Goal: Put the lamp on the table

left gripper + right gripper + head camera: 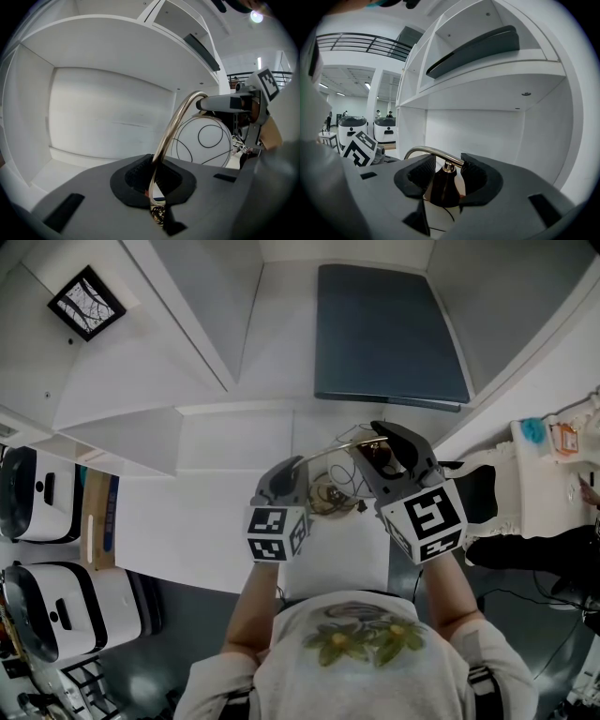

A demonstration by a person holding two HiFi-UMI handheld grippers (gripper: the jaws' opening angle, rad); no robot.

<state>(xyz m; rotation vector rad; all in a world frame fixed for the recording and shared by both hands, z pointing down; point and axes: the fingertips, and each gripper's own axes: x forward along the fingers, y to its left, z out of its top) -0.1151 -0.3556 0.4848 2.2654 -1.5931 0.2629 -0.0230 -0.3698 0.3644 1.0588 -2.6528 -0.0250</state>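
Your left hand-held gripper (154, 174) pinches the lamp (206, 139) by its brass stem, your right hand-held gripper (445, 180) clasps its dark neck; a shelf (487, 69) crowds twelve o'clock.

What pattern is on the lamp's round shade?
White shade with thin black looping lines; clearest in the left gripper view.

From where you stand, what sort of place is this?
Probably a lab or test hall, not a home: a white shelf unit, white machines parked alongside, and a railed gallery overhead.
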